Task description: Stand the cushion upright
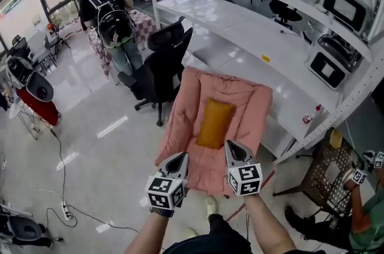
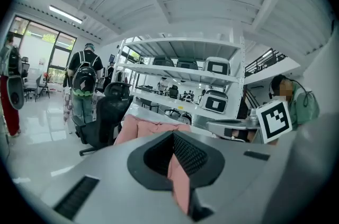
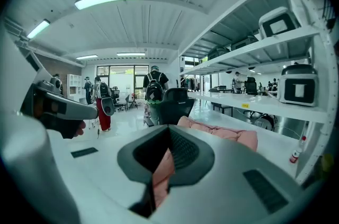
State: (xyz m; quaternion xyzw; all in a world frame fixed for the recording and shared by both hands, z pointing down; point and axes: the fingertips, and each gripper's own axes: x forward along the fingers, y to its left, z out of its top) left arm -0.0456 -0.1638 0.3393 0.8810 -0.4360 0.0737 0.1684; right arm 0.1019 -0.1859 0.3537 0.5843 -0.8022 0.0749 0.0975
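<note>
A large pink cushion (image 1: 240, 96) hangs tilted in front of me, its far end up by the white table (image 1: 240, 48). A mustard pillow (image 1: 215, 122) lies on its middle. My left gripper (image 1: 178, 164) and right gripper (image 1: 235, 154) each pinch the cushion's near edge, side by side. In the left gripper view the gripper (image 2: 175, 164) is shut with pink fabric squeezed between the jaws, and the rest of the cushion (image 2: 148, 130) stretches ahead. The right gripper (image 3: 165, 162) is shut on a fold of pink fabric in the same way, with the cushion (image 3: 222, 133) beyond it.
A black office chair (image 1: 161, 63) stands just left of the cushion. A person with a backpack (image 1: 111, 12) stands farther back. White shelves with appliances (image 1: 336, 6) run along the right. A small bottle (image 1: 311, 114) sits on the table edge, and a seated person (image 1: 360, 211) is at the lower right.
</note>
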